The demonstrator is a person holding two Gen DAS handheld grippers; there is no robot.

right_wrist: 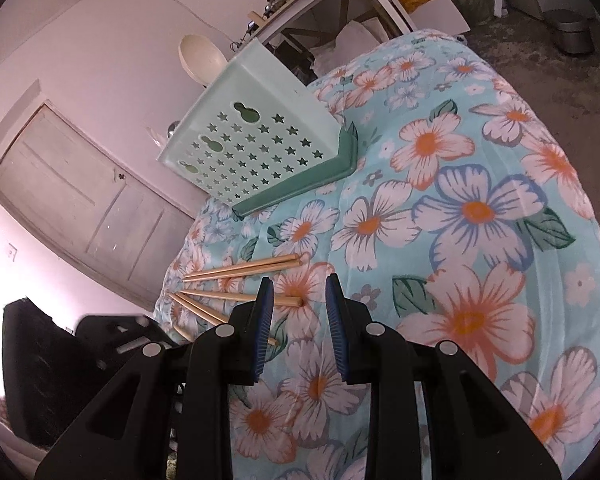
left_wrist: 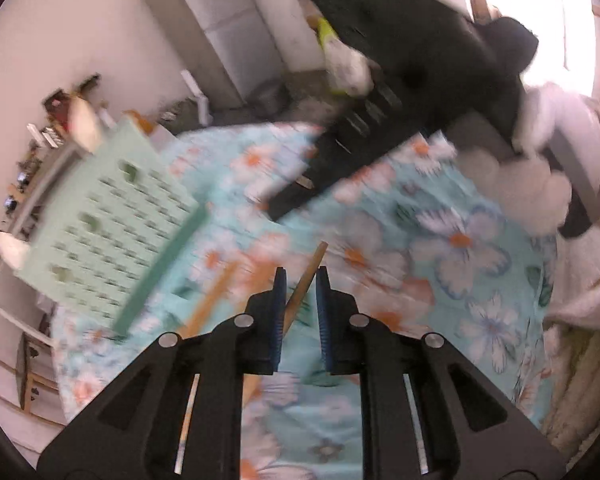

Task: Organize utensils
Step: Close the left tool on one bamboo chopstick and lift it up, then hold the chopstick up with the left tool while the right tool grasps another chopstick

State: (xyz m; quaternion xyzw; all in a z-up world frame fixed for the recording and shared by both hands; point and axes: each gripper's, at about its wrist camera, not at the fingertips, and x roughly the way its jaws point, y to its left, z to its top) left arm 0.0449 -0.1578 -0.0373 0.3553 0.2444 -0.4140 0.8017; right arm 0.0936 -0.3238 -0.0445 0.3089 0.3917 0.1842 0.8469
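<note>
The left gripper (left_wrist: 301, 280) pinches one chopstick (left_wrist: 306, 284) between its jaws for carrying to the basket (left_wrist: 112, 216) up-left, while the right gripper (right_wrist: 299, 292) hangs part-spread, empty, beside the other chopsticks (right_wrist: 240, 270).

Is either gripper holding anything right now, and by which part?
The left gripper has a wooden chopstick between its pads, near one end; a firm clamp cannot be told. The right gripper holds nothing.
</note>
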